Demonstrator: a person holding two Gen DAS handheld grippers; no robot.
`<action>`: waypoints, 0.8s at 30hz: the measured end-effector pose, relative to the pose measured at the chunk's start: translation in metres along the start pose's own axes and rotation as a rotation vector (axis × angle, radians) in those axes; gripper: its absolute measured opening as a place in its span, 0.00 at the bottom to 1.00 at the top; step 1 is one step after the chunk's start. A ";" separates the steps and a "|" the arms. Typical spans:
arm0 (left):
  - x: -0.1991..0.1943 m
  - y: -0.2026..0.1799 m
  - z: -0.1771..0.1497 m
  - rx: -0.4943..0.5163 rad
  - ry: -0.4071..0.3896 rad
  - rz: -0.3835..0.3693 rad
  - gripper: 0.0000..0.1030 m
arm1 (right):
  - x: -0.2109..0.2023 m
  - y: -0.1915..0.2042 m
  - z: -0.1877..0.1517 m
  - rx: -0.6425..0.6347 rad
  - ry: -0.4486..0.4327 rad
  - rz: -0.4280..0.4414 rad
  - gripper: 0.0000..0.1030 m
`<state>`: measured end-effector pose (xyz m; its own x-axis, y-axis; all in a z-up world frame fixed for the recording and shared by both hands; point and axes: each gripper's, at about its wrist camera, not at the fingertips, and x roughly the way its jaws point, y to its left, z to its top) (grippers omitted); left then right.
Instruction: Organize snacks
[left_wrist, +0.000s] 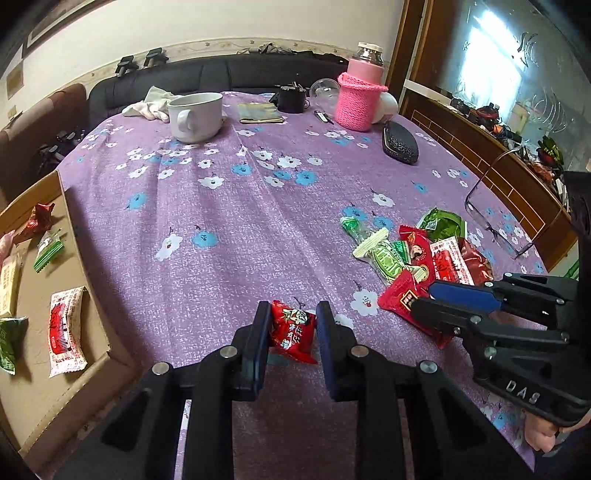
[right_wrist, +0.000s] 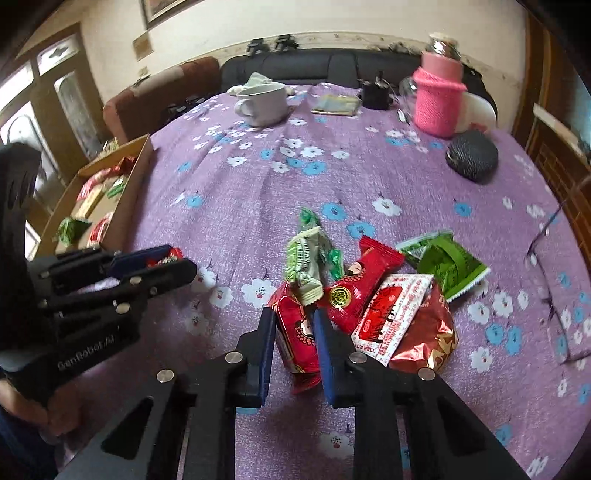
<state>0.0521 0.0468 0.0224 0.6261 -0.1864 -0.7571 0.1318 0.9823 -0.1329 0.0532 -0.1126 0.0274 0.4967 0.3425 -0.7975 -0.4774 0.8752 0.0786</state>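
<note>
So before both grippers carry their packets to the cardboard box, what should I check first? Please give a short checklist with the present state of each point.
1. Left gripper has a packet: ok, the small red packet sits between its fingers.
2. Right gripper has a packet: ok, its fingers stand on either side of a red packet at the near edge of the pile.
3. Right packet free of the pile: not ok, the pale green wrapper lies over its far end.
4. Room in the cardboard box: ok, bare floor shows between the packets.
5. Firmness of both grips: cannot tell.
6. Glass dish clear of the path: ok, it is on the far right.
</note>
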 end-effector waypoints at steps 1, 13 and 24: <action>0.000 0.000 0.000 -0.001 -0.001 0.001 0.23 | 0.001 0.002 0.000 -0.010 -0.002 -0.014 0.22; 0.000 0.001 0.000 -0.006 0.005 -0.001 0.23 | 0.011 0.006 -0.003 -0.044 0.015 -0.047 0.28; -0.004 0.002 0.001 -0.009 -0.017 -0.002 0.23 | -0.003 -0.002 0.002 0.025 -0.045 0.013 0.17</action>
<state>0.0505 0.0498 0.0256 0.6389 -0.1889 -0.7458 0.1265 0.9820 -0.1404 0.0540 -0.1147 0.0302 0.5231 0.3684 -0.7686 -0.4661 0.8786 0.1040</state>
